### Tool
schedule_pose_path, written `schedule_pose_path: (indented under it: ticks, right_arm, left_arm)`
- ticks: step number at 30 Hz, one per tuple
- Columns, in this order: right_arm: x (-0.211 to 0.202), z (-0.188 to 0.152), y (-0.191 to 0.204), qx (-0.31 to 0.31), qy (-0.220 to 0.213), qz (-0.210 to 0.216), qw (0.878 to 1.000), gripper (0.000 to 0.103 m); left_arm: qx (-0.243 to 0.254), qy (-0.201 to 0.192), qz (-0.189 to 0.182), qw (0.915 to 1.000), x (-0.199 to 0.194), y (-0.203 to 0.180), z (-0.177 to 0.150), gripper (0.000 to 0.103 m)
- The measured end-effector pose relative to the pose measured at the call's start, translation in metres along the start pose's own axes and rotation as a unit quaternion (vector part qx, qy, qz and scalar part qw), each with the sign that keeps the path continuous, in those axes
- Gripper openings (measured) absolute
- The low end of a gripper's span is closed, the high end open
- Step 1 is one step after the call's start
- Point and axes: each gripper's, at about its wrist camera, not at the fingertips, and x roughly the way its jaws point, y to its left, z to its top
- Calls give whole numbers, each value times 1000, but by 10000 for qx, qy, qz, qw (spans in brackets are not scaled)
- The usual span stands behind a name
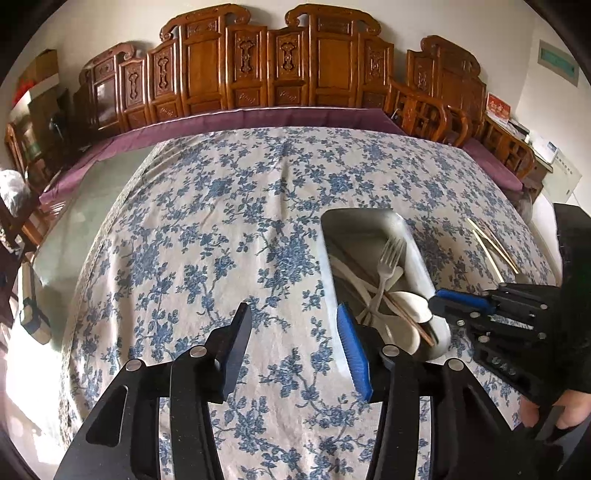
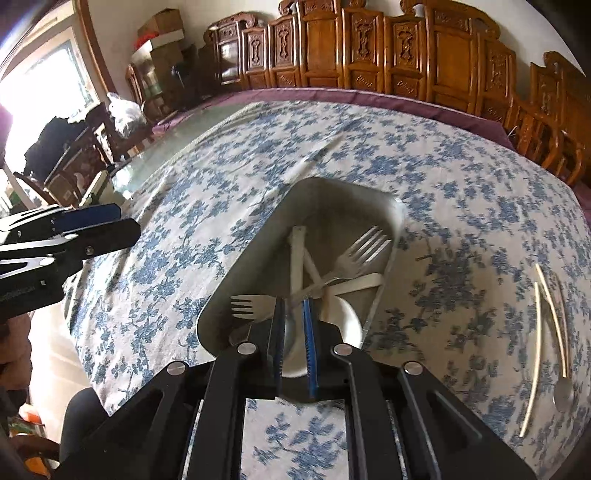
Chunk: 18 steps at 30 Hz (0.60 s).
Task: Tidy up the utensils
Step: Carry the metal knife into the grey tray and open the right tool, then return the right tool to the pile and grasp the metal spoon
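The right claw [image 2: 293,332], fingers slightly apart and empty, is hovering over the tray [image 2: 395,214] of forks [image 2: 364,249]; chopsticks [image 2: 535,350] are lying lower right. The left claw [image 1: 295,347] is gaping empty.

- A blue-flowered tablecloth [image 1: 229,221] is spread over the table.
- Carved wooden chairs [image 1: 258,66] are lined along the table's far edge.
- Cardboard boxes [image 2: 162,33] are stacked in the room's far left corner.
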Motion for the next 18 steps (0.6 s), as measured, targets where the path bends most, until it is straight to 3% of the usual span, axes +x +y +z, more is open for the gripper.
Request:
schedule_pose_path:
  ticks: [3, 9, 12, 14, 16, 18]
  right_arm:
    - [-18, -6, -12, -3, -158, 48, 9999, 18]
    - [-55, -22, -39, 94, -398, 83, 9991, 22]
    - [-71, -38, -55, 109, -458, -39, 9989, 23]
    - [-81, -52, -71, 112, -471, -198, 9986, 26]
    - [-89, -64, -89, 132, -494, -349, 9981, 36]
    - [-96, -75, -108, 192, -511, -519, 9972, 38]
  left_arm:
    - [47, -52, -45, 10000, -2, -10, 2, 59]
    - [161, -42, -174, 9997, -2, -39, 4, 64]
    - [252, -86, -288, 9992, -2, -58, 4, 75]
    - [311, -76, -365, 9988, 0, -72, 4, 75]
    - [377, -60, -431, 9983, 3, -86, 4, 75]
    - [452, -54, -519, 9976, 6, -103, 3, 75]
